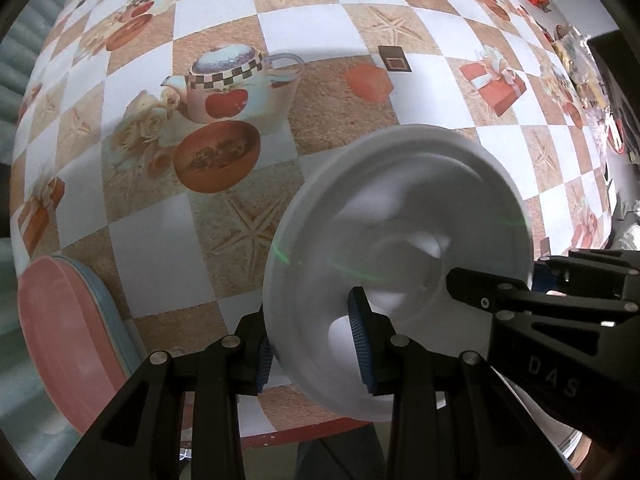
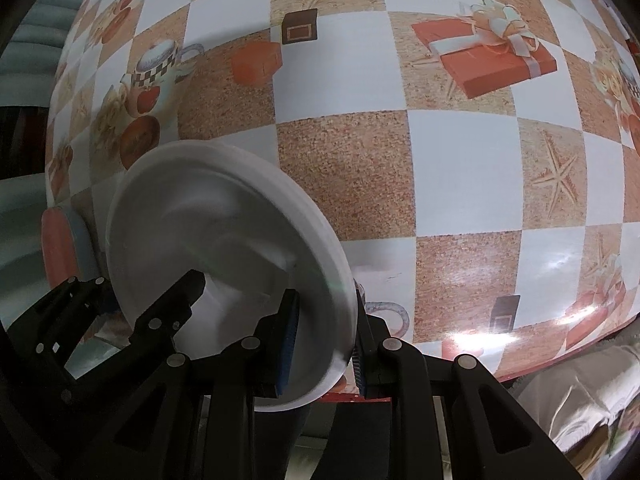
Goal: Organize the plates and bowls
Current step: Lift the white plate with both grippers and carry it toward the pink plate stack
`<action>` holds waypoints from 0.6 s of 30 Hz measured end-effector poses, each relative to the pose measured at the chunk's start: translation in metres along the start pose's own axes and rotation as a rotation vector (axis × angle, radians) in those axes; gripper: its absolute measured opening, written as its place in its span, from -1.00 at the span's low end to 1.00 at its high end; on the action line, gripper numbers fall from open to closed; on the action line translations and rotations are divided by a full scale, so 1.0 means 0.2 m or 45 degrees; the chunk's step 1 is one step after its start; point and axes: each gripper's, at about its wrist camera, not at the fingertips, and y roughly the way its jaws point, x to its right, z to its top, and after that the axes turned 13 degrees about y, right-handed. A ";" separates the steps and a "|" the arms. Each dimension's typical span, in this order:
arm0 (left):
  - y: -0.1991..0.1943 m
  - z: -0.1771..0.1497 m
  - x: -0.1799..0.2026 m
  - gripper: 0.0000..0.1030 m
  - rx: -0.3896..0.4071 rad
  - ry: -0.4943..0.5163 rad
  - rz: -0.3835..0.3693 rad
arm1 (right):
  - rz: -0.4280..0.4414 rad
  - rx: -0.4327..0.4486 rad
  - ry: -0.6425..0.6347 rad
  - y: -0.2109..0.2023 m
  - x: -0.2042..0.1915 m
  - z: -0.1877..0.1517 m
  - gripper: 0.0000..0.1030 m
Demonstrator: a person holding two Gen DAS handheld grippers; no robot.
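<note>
While both tongs — left (image 1: 316,344), right (image 2: 324,354) — clamp opposite rims of one white plate (image 1: 400,240) held above the tabletop (image 1: 320,40), the carry is under way; next, probably, lowering it onto the pink plate (image 1: 68,340) — blur hides its tilt.

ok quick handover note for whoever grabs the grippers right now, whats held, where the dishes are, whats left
Left gripper: shut on the near-left rim of the white plate.
Right gripper: shut on the same plate's opposite rim, so both carry it.
The plate looks lifted and tilted over the near edge of the table.
Pink plate rests on a pale blue one at the table's left edge.
Done: apparently those two stacked.
Left: probably set the white plate on that stack. No bowls are in view.
</note>
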 end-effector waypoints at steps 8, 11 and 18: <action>-0.01 -0.01 -0.03 -0.28 0.011 0.005 0.033 | -0.011 -0.001 -0.010 0.04 -0.06 -0.04 -0.51; -0.02 -0.03 -0.08 -0.28 0.014 -0.012 0.042 | -0.016 -0.001 -0.028 0.06 -0.13 -0.05 -0.51; -0.04 -0.13 -0.22 -0.28 0.022 -0.065 0.071 | -0.020 -0.007 -0.083 0.11 -0.33 -0.08 -0.51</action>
